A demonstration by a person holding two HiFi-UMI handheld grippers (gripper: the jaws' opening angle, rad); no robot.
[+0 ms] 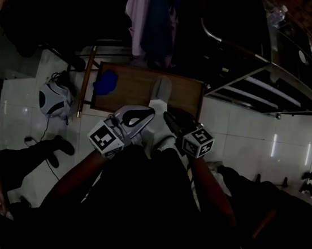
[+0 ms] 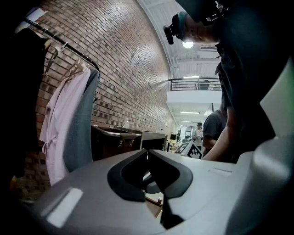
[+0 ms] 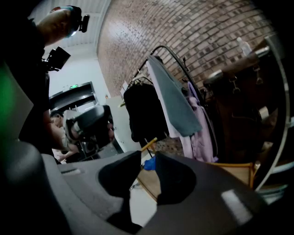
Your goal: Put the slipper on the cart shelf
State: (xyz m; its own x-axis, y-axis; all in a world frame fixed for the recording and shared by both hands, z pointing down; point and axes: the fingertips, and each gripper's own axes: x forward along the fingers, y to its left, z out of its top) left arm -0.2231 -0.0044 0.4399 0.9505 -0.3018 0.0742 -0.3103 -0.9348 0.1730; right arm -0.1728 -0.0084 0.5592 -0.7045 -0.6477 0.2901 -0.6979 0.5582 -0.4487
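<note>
Both grippers are empty: left gripper (image 2: 146, 153) closed, right gripper (image 3: 148, 158) slightly parted. Widen the right, then approach the slipper (image 1: 162, 87) at upper centre squarely.

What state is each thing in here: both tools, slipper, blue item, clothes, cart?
Left tool: shut, empty.
Right tool: slightly open, empty.
Slipper: lying on the table, not held.
Blue item: lying at the table's left end.
Clothes: hanging on the rack.
Cart: shelves dark, no slipper seen on them.
</note>
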